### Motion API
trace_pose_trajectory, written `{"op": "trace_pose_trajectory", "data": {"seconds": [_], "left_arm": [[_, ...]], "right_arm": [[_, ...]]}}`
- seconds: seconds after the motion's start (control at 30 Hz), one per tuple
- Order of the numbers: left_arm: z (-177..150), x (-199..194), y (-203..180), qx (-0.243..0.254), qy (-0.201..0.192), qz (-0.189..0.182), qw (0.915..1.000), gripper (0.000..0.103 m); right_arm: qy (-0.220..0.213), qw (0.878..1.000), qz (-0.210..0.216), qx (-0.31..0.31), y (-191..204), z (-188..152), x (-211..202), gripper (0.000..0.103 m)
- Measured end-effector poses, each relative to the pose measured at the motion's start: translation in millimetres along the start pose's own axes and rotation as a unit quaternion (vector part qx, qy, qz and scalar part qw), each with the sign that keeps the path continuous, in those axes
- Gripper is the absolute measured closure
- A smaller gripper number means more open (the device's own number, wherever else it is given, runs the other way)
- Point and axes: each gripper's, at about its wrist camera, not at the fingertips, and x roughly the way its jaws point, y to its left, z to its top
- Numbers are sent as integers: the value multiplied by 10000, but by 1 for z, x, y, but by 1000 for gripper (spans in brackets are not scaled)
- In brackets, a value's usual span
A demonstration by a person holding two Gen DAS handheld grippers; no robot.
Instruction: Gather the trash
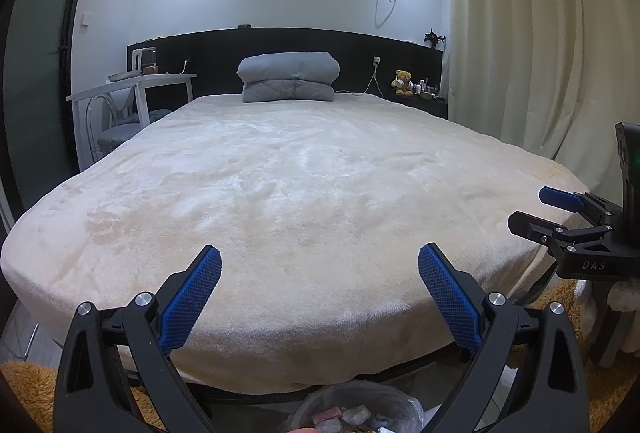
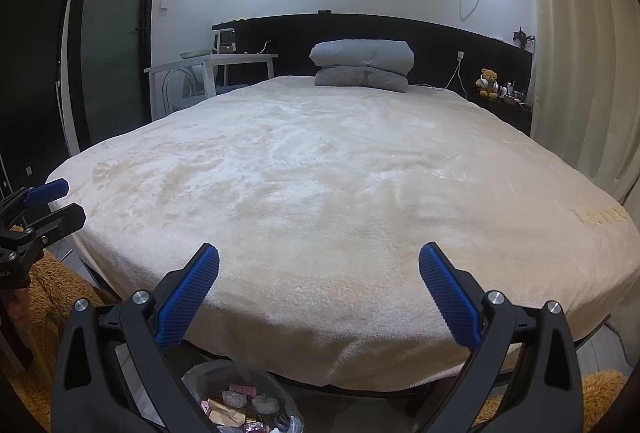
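Left wrist view
Your left gripper (image 1: 320, 265): its two blue pads are spread wide apart. Nothing is between them.
Bed (image 1: 280, 193): it lies right ahead of your left gripper, under a cream fuzzy blanket. Its near edge sits just past the pads.
Trash bin (image 1: 404, 407): it is low down, just below and between the two fingers, at the foot of the bed. It has a see-through bag in it.
Trash (image 1: 332, 413): small pink and pale wrappers lie inside the bin.
Your right gripper (image 1: 532, 211): it is off to the right side, near the bed corner. Its fingers are spread and hold nothing.
Gray quilt (image 1: 288, 77): folded, far ahead at the head of the bed.
Teddy bear (image 1: 403, 83): far ahead and to the right, beside the bed.

Right wrist view
Your right gripper (image 2: 319, 265): its blue pads are spread wide too, with nothing between them.
Bed (image 2: 340, 173): straight ahead, filling most of the view.
Trash bin (image 2: 208, 377): low, just below the left finger, at the foot of the bed.
Trash (image 2: 236, 403): pink, tan and pale wrappers are piled inside it.
Your left gripper (image 2: 60, 201): far to the left, by the bed corner, fingers apart.
Orange rug (image 2: 56, 285): on the floor, down to the left.
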Motion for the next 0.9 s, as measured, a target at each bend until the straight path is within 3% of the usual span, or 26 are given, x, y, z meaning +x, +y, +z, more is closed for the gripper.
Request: {"op": "trace_pose_trajectory", "data": {"seconds": [0.9], "left_arm": [[0, 0, 0, -4, -3, -7, 10000, 6]], "right_arm": [[-12, 10000, -9, 10, -2, 0, 0, 4]]}}
